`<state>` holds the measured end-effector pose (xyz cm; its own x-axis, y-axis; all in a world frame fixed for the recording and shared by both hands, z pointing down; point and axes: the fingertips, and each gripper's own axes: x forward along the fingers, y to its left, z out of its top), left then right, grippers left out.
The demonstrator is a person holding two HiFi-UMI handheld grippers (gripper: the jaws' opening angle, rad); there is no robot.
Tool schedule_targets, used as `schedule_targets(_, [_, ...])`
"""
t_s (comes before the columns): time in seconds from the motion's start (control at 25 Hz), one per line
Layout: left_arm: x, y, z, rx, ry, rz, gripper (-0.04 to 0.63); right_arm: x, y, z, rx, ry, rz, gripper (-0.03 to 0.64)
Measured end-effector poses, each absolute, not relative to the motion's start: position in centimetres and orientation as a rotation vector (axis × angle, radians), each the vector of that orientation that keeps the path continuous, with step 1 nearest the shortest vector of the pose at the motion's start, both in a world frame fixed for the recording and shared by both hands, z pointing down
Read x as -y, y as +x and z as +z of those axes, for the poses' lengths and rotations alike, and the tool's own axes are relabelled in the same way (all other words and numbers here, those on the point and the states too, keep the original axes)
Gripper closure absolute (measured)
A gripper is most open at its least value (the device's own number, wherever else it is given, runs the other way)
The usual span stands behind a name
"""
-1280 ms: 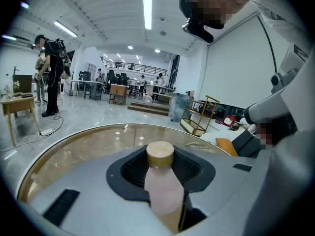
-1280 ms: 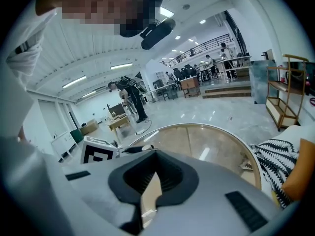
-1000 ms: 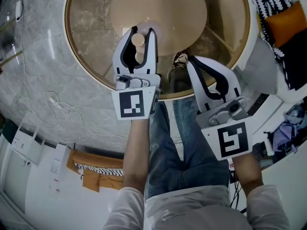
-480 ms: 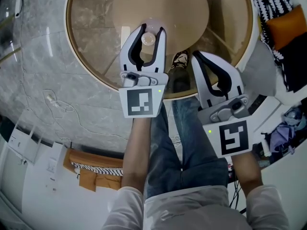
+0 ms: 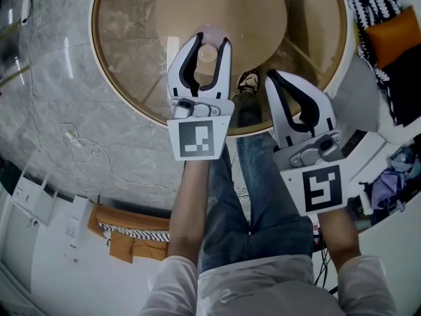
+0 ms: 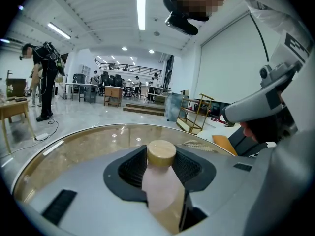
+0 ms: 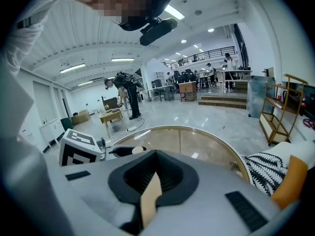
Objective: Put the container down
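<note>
Upper centre of the head view, the bottle (image 5: 207,52) appears to stand on the round glass bench (image 5: 125,25) between the fingers of the left gripper (image 5: 210,41), which have just been opening and sit clear of it. The right gripper (image 5: 272,78) waits at right, fingers together and empty. A clean finish likely means drawing the left gripper straight back without nudging the cap.

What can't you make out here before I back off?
1. Base of the bottle, and whether it stands on the table: head view and left gripper view, hidden by the left claw, whose jaws have just been opening with the bottle between them.
2. Right gripper view: only the bottle's cap shows past the left claw.
3. Far people: too small, both gripper views.
</note>
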<state>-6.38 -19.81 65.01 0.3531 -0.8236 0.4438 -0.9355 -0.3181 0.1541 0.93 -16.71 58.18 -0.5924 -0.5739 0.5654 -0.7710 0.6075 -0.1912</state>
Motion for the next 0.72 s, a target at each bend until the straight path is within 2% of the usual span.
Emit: schedule_targets(0.72, [19.6,-6.5,63.6,1.548,2.247,0.414,0.44,16.7,0.6,56.7,2.388,1.074,0.566,0.604])
